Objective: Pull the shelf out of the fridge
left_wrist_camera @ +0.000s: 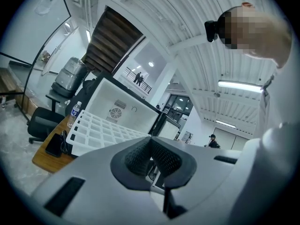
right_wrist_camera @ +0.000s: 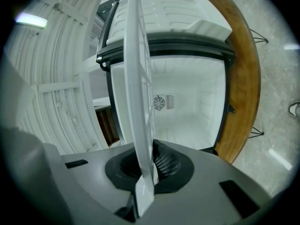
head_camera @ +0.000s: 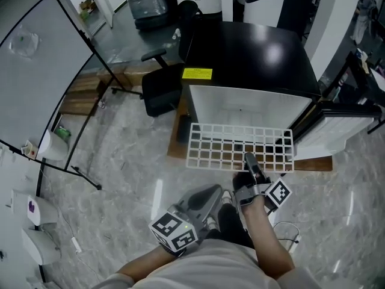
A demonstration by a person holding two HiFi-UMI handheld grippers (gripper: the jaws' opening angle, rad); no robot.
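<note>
We see the right tongs [head_camera: 248, 158] pinching the near edge of the white grid shelf [head_camera: 210, 146]. The shelf projects from the mouth of the fridge [head_camera: 246, 59] toward us, long axis crosswise. The left tongs [head_camera: 204, 203], pressed together and empty, hang farther back.

Grey marbled floor [head_camera: 132, 161] shining with pale streaks of reflected light; a black office chair [head_camera: 157, 90] parked on it, well back; a big whiteboard [head_camera: 36, 65] on a dark stand fills the left; a low wooden bench [head_camera: 81, 98] near its foot; overhead, a white ribbed ceiling [left_wrist_camera: 187, 27], one long tube light [left_wrist_camera: 239, 84] glowing.
</note>
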